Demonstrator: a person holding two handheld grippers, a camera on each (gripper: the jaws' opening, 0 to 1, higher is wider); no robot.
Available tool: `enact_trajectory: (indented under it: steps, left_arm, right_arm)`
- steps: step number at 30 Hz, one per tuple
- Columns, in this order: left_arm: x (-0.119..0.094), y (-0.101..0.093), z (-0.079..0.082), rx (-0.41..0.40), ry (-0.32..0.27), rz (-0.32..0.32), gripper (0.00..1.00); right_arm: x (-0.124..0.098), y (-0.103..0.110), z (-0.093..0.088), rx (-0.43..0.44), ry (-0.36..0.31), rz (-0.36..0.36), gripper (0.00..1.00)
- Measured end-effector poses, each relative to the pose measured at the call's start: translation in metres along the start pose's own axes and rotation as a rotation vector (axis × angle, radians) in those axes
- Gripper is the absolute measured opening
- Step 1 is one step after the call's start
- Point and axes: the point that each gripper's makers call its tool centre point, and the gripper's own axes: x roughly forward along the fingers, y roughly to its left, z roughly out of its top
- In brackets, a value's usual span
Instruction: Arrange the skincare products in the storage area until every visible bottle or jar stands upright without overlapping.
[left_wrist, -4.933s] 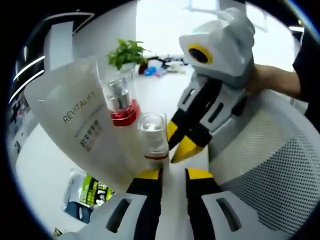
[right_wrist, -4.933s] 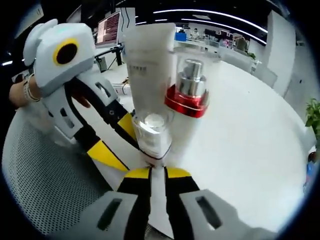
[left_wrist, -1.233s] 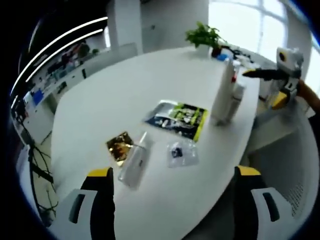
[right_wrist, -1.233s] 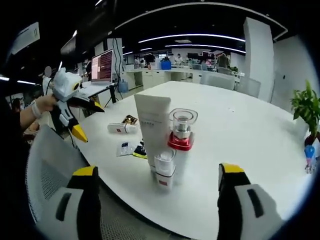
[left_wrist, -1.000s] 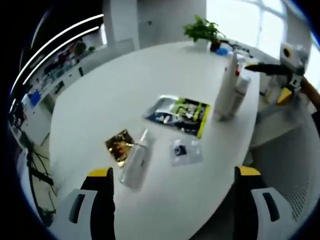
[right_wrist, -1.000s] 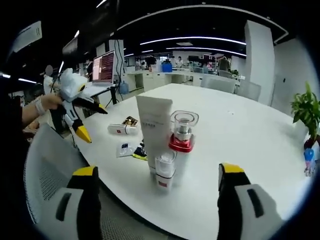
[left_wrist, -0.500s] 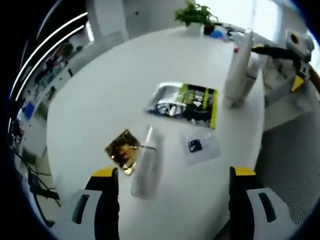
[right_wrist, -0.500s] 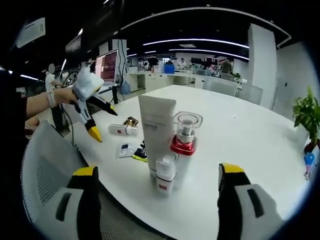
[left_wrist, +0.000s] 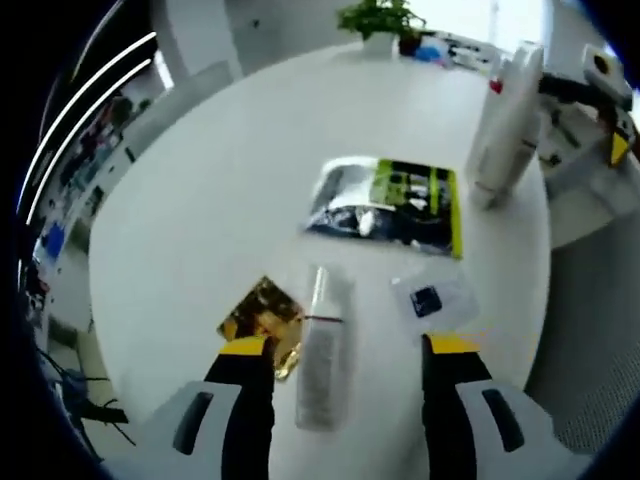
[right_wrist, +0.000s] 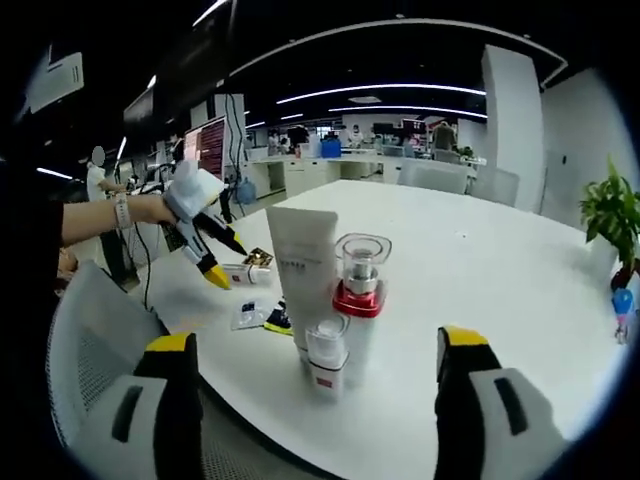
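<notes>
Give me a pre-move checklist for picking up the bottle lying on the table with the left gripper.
1. Left gripper open: ok, jaws spread wide.
2. Lying bottle between the jaws: ok, roughly centred.
3. Gold sachet away from the grasp: not ok, it touches or sits close against the bottle's side.
4. Upright group, white tube, red-collared pump bottle and small jar, standing: ok.
5. Free table beside the group: ok.
6. Right gripper out of the way: ok, open and empty.

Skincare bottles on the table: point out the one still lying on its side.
The white bottle between the left gripper's open fingers lies flat beside the gold packet. The white tube, red-collared pump bottle and small bottle stand upright together.
</notes>
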Motion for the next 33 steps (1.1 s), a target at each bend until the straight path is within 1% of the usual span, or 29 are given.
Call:
enact_trajectory:
  steps: [3,4,7,9,10,11,14,17,21,24,31,33]
  left_arm:
    - [0.005,0.004,-0.004,-0.003,0.026,-0.013,0.45]
    - [0.006,0.004,-0.005,-0.015,0.035,-0.023,0.42]
    - [0.010,0.006,-0.004,-0.052,0.032,-0.041,0.38]
    - [0.013,0.007,-0.006,-0.041,0.048,-0.039,0.34]
    - [0.014,0.007,-0.006,-0.033,0.051,-0.040,0.29]
    - [0.015,0.008,-0.005,-0.029,0.051,-0.038,0.28]
    - [0.017,0.010,-0.004,-0.032,0.058,-0.038,0.27]
    - [0.019,0.012,-0.010,-0.024,0.089,-0.032,0.23]
    - [0.021,0.012,-0.014,-0.034,0.106,-0.031,0.21]
    - [0.021,0.013,-0.017,-0.027,0.123,-0.022,0.17]
    - [0.022,0.013,-0.020,-0.048,0.141,-0.021,0.17]
    - [0.022,0.013,-0.020,-0.016,0.136,-0.029,0.17]
  right_arm:
    - [0.000,0.001,-0.001,-0.004,0.003,0.002,0.99]
    - [0.000,0.001,-0.001,-0.002,0.002,0.006,0.99]
    - [0.000,0.001,0.000,-0.002,-0.003,0.005,0.99]
    - [0.000,0.001,0.001,0.000,-0.005,0.008,0.99]
    - [0.000,0.001,0.001,0.000,-0.006,0.005,0.99]
    - [0.000,0.001,0.001,0.000,-0.005,0.004,0.99]
    - [0.000,0.000,0.000,0.004,-0.004,0.003,0.99]
    - [0.000,-0.001,0.001,0.005,-0.007,0.000,0.99]
    - [0.000,-0.001,0.001,0.010,-0.011,0.000,0.99]
    - [0.000,0.000,0.001,0.005,-0.009,0.003,0.99]
    - [0.000,0.000,0.001,0.005,-0.007,0.001,0.99]
    - [0.000,0.000,0.001,0.003,-0.009,0.005,0.99]
